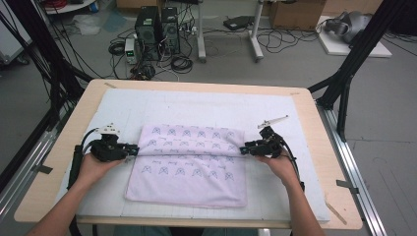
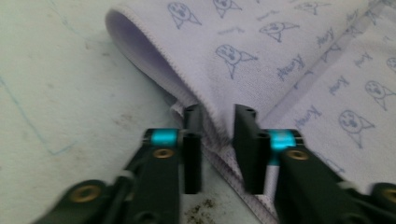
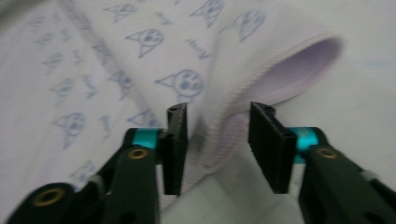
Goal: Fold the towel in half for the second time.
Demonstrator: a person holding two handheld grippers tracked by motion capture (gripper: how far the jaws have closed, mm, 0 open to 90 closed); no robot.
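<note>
A pale lilac towel (image 1: pixel 189 164) printed with small blue cat faces lay folded on the white mat (image 1: pixel 118 105) that covered the wooden table (image 1: pixel 314 132); its far part was doubled back over the near part, so a rounded fold ran across it from side to side. The left gripper (image 1: pixel 132 151) sat at the towel's left edge and the right gripper (image 1: pixel 244 148) at its right edge, each level with that fold and held in a hand (image 1: pixel 91 166).

In the left gripper view the jaws stood a little apart with the towel's stitched edge (image 2: pixel 217 123) between them; the pads did not press on it, though the left one lay close against the cloth. In the right gripper view the jaws stood wider; the folded edge (image 3: pixel 224 128) ran up between them, near the left pad and clear of the right one.

Bare mat lay open beyond the towel toward the far edge, and in a strip on each side outward of the grippers; the near hem lay close to the mat's front edge. On the floor past the table stood two computer towers (image 1: pixel 157 32) among loose cables.
</note>
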